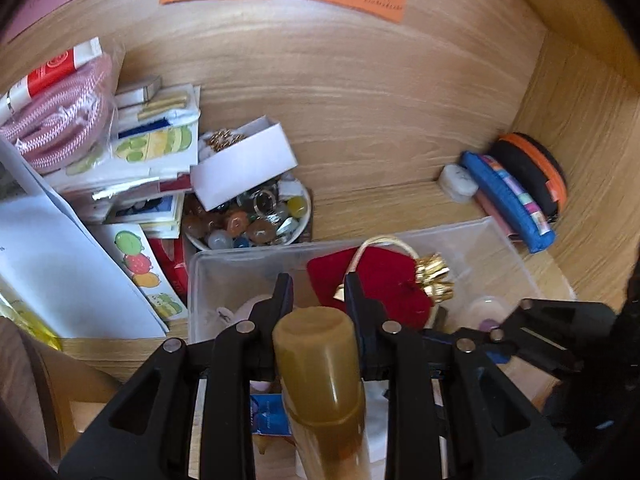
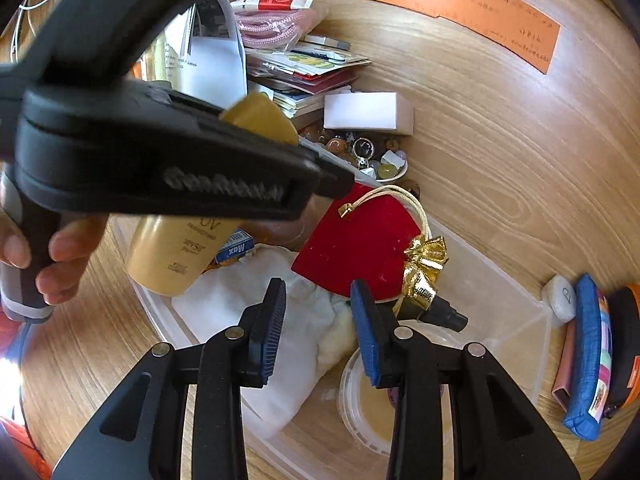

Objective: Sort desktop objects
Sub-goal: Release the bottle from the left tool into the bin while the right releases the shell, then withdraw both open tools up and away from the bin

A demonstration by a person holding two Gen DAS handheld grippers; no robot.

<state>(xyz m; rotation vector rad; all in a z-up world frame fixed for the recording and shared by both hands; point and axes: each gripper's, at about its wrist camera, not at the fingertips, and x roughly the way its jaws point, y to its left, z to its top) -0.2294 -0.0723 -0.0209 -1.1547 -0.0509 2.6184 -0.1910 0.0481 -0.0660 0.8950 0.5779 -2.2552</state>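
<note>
The amber bottle [image 1: 320,364] is clamped between the jaws of the left gripper [image 1: 318,292], held above the clear plastic bin [image 1: 496,240]. Inside the bin lie a red velvet pouch [image 2: 360,248] with a gold bow [image 2: 426,258], a white cloth [image 2: 280,328] and a round lidded tub [image 2: 360,404]. The right gripper [image 2: 318,304] hangs over the bin with its jaws apart and nothing pressed between them. Just behind the bin, a bowl of beads [image 1: 248,224] sits under a white box [image 1: 244,162]. To the bin's right on the desk [image 1: 360,80] lie a blue pouch [image 1: 508,200] and a white eraser [image 1: 458,182].
</note>
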